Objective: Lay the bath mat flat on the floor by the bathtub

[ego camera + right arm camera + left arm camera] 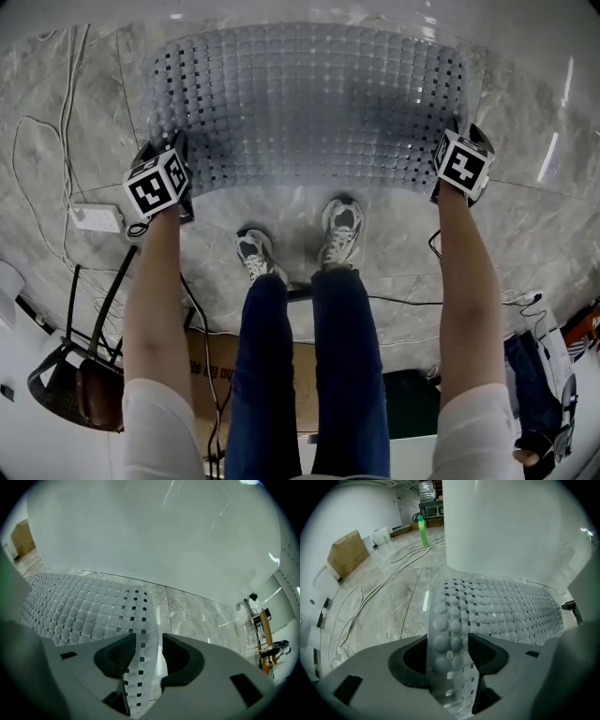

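Note:
The translucent grey studded bath mat (309, 103) lies spread on the marble floor against the white bathtub (300, 11). My left gripper (169, 152) is at the mat's near left corner. In the left gripper view that corner (447, 639) stands up between the spread jaws of the left gripper (450, 644), and the pads do not press on it. My right gripper (454, 133) is at the near right corner. In the right gripper view the mat's edge (140, 639) runs loose through the open jaws of the right gripper (149, 645).
The person's two shoes (342, 225) stand just short of the mat. A white power strip (97, 218) and cables lie at the left, and a dark stool (66, 384) is behind. A cardboard box (347, 552), a green bottle (423, 529) and hoses (412, 552) lie farther off.

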`<state>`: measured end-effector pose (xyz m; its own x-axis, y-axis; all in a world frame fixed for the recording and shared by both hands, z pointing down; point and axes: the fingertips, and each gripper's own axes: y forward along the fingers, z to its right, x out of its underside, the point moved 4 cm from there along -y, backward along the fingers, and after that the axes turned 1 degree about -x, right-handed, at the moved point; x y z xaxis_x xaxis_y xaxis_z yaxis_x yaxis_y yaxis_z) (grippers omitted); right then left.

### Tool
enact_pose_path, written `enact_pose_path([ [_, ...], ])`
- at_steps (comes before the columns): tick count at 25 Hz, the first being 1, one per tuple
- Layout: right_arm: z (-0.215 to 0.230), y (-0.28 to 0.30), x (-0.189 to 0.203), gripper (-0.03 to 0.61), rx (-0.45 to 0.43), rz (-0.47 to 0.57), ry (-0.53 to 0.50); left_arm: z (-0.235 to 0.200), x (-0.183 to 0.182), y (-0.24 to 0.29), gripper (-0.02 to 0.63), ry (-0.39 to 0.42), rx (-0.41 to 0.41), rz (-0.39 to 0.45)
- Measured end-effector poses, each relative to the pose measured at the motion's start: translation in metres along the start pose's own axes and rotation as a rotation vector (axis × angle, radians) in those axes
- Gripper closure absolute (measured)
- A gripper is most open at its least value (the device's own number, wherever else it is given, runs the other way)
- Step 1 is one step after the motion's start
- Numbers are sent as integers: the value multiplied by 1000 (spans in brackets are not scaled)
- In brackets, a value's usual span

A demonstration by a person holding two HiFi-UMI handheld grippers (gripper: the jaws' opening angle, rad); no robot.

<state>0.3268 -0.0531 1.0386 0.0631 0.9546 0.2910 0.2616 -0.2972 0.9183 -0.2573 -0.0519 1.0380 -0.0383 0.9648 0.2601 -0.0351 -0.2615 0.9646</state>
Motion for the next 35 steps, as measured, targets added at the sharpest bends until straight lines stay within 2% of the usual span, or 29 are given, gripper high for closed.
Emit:
enact_pose_path([
  [3,7,-5,1,381,6,3,6,-3,2,-4,371,-12,-4,-5],
  [9,5,-22,0,380,-19,-3,10,-6,4,-21,371,-3,-13,-23],
  [15,-10,-49,-14,382,-71,8,52,10,-15,-44,371,18,31,12],
  [18,-16,-60,-20,416,-118,-4,80,19,-27,-55,373,9,46,28],
  [20,-19,-69,-24,467,-134,-8,102,22,-33,-64,412,13,52,30],
  [21,-20,-74,-27,489,-137,-7,113,22,-35,-69,456,14,54,28],
  [22,-21,-80,-29,493,-138,-7,123,22,-37,-74,497,10,58,25],
  [24,-25,-92,-33,516,-147,-14,134,20,-38,-86,531,-9,72,19],
  [30,-29,-131,-45,538,-187,-7,179,24,-46,-122,562,-22,109,-1],
  [35,-32,-177,-60,545,-221,12,149,34,-59,-165,569,-12,132,4],
])
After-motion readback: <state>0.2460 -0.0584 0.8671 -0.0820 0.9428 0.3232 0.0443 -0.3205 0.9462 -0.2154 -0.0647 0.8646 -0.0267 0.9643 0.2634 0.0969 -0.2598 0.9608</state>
